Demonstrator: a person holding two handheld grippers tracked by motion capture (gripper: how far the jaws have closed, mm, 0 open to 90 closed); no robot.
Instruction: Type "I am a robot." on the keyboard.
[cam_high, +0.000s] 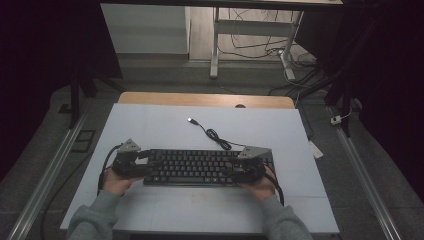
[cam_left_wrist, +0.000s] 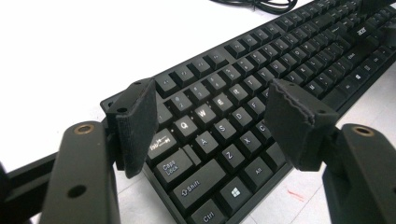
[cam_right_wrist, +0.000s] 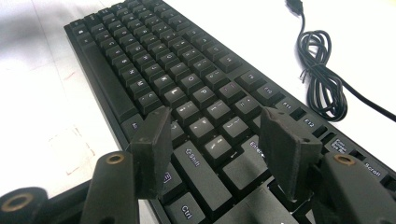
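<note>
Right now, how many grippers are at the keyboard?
2. The left gripper sits at the left end of the black keyboard, the right gripper at its right end; both have open jaws.

From above we look forward and down over the white table (cam_high: 150, 125), floor beyond. Our left gripper view sits low and close, facing along the keyboard (cam_left_wrist: 243, 98) from its Shift end; our right gripper view faces back from the Enter end. All three share the keyboard.

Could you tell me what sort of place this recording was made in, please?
Probably a lab or office test area: a keyboard on a white-covered table, a height-adjustable desk frame behind, and loose cables on the floor.
</note>
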